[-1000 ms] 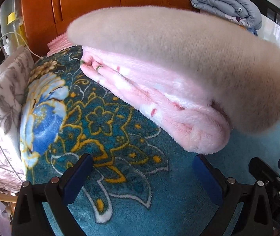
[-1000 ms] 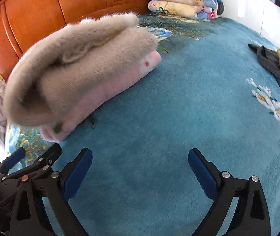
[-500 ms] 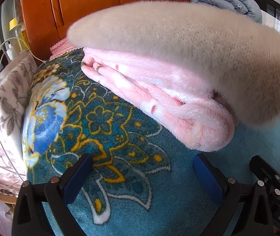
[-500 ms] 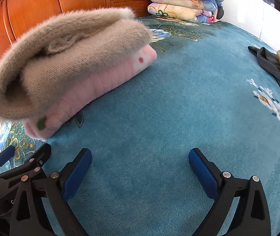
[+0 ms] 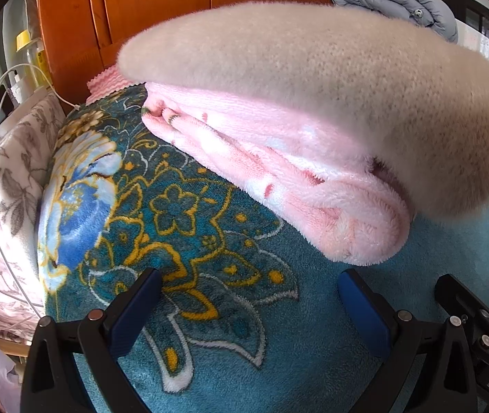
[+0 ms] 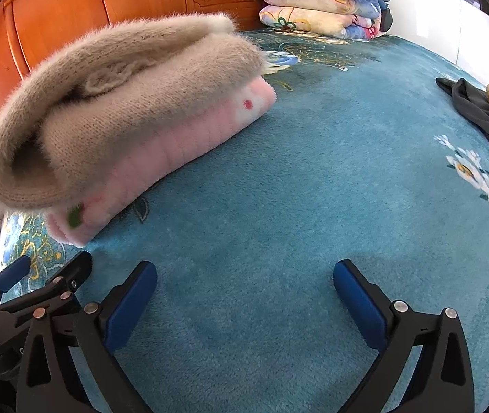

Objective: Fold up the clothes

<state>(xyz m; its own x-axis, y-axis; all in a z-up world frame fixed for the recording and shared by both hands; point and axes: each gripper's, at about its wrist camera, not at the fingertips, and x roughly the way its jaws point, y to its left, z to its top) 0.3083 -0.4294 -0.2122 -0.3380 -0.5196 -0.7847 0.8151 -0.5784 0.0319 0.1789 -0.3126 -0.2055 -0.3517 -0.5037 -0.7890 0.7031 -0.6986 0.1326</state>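
A folded beige fuzzy sweater [image 5: 313, 79] lies on top of a folded pink fleece garment [image 5: 279, 179] on the teal floral bed blanket [image 5: 182, 227]. The stack also shows in the right wrist view, sweater [image 6: 124, 103] over pink garment [image 6: 175, 148]. My left gripper [image 5: 248, 306] is open and empty, just short of the stack's near edge. My right gripper [image 6: 244, 296] is open and empty over bare blanket [image 6: 313, 189], to the right of the stack. The left gripper's body [image 6: 31, 306] shows at the lower left of the right wrist view.
An orange wooden headboard [image 6: 107, 10] runs behind. Folded quilts [image 6: 320, 0] are stacked at the far end. A dark garment with a mustard piece [image 6: 485, 110] lies at the right. A floral pillow [image 5: 3, 179] and charger cables [image 5: 0, 86] sit at the bed's left edge.
Both grippers have drawn back slightly from the stack and stay open. The sweater has settled on the pink garment and lies still.
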